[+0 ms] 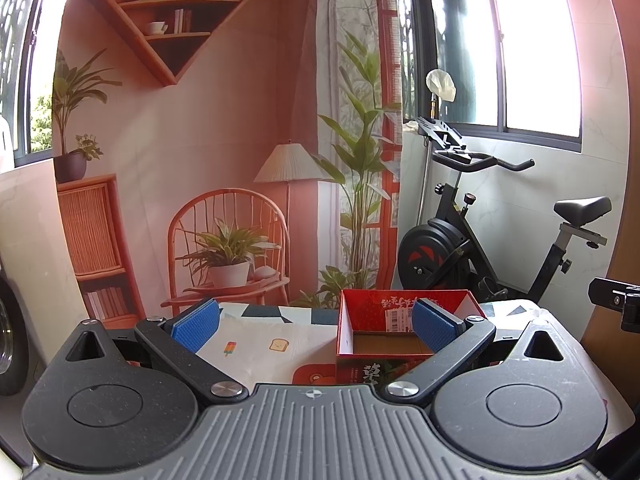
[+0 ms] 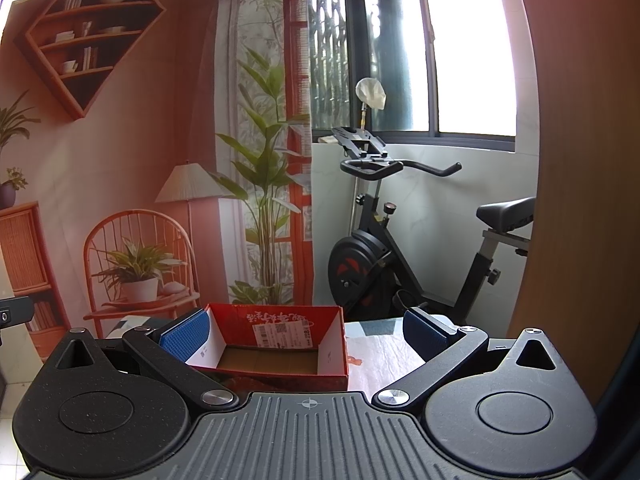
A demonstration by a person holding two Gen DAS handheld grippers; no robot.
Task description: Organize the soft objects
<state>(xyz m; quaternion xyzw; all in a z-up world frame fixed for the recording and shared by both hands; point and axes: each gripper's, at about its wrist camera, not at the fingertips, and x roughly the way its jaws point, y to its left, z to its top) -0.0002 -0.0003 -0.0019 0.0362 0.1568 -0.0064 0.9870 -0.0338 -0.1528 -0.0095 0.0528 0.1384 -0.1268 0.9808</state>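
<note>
A red cardboard box with an open top and bare brown bottom sits on the table, right of centre in the left wrist view. My left gripper is open, its blue pads spread wide with nothing between them; the right pad overlaps the box's near right corner. In the right wrist view the same red box lies just ahead, and my right gripper is open around the space in front of it, holding nothing. No soft object shows in either view.
The table wears a patterned cloth with small cartoon prints. An exercise bike stands behind the table at the right, beside a wooden panel. A printed backdrop of a room hangs behind. The other gripper's body pokes in at right.
</note>
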